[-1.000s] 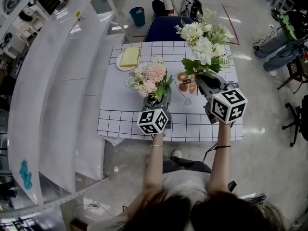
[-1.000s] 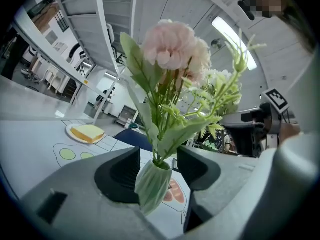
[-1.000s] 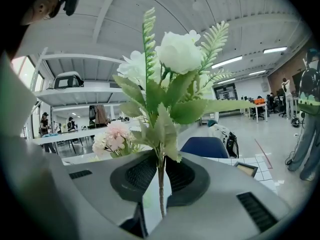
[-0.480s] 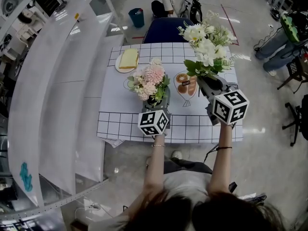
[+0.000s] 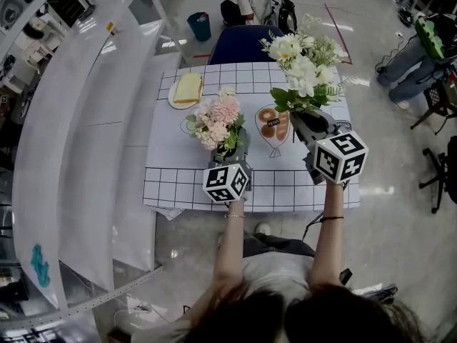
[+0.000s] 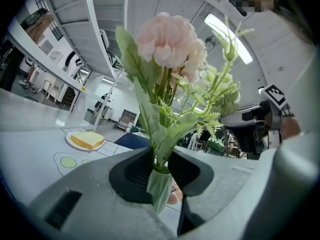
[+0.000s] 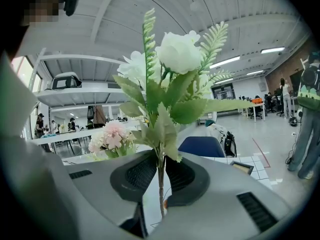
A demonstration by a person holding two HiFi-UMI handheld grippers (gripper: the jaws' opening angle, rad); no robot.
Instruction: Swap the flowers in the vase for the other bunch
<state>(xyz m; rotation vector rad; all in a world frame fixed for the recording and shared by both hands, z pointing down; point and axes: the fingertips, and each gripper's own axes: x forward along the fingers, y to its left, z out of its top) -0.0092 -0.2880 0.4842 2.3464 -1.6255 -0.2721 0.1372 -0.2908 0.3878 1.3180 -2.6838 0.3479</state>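
The left gripper (image 6: 159, 174) points level over the near half of the checked tablecloth (image 5: 178, 184); its jaws have just been closing and now stand part-way in, their dark pads pressed on the pale green stem sleeve (image 6: 160, 186) of the pink bunch (image 5: 220, 118), which stands upright between them; the lower end of that sleeve shows just below the pads, and whether it sits in a vase cannot be told. The right gripper (image 7: 161, 176) is raised beside it, tipped slightly down, its jaws likewise part-way in and clamped on the thin single stem (image 7: 160, 184) of the white bunch (image 5: 303, 66); that bunch stands upright with its leaves just above the pads and its blooms over the right part of the table. The two bunches are near each other but apart; from the right gripper view the pink blooms show low to the left of the white bunch's stem. Between them the cloth carries a printed dish of doughnuts (image 5: 273, 123); at the far left corner a plate (image 5: 173, 102) holds a slice of bread (image 5: 188, 86); a blue chair (image 5: 246, 43) stands at the table's far side.
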